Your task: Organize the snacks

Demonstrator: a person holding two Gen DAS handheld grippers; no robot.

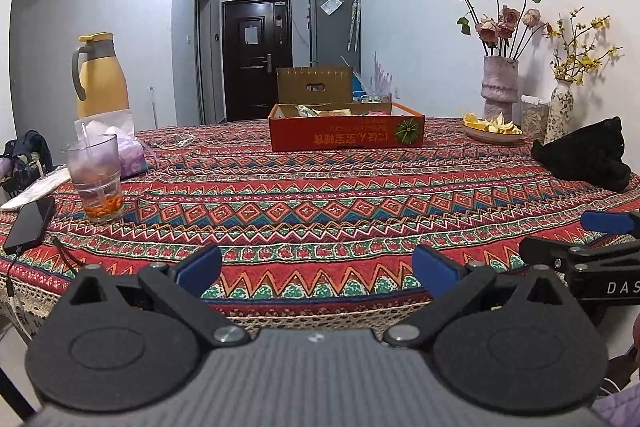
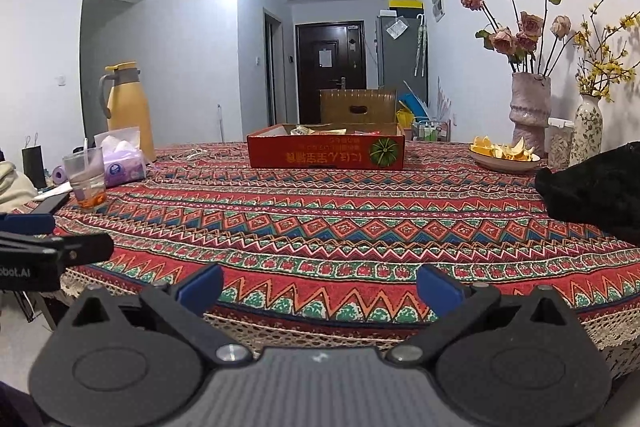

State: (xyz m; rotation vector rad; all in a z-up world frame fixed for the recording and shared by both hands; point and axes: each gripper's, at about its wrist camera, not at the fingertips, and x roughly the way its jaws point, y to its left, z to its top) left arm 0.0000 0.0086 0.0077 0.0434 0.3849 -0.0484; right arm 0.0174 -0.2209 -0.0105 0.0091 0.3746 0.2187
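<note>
Nearest you in the left wrist view, your left claw hangs at the worktop's near edge, its blue fingers spread wide with nothing between them. Well ahead of it, slightly to the right, sits the red tray box with the snack packets inside; a brown carton stands just behind. No packets show loose on the patterned cloth, so this fits either a finished tidy or one where the sorting lies inside the tray; you cannot tell which. A glass and a phone lie ahead to its left.

In the right wrist view, your right claw is likewise spread and empty at the near edge. The tray box lies straight ahead, far across the cloth. A plate of peels, flower vases and a black cloth bundle lie ahead-right against a white wall; a dark door ends the hallway beyond.
</note>
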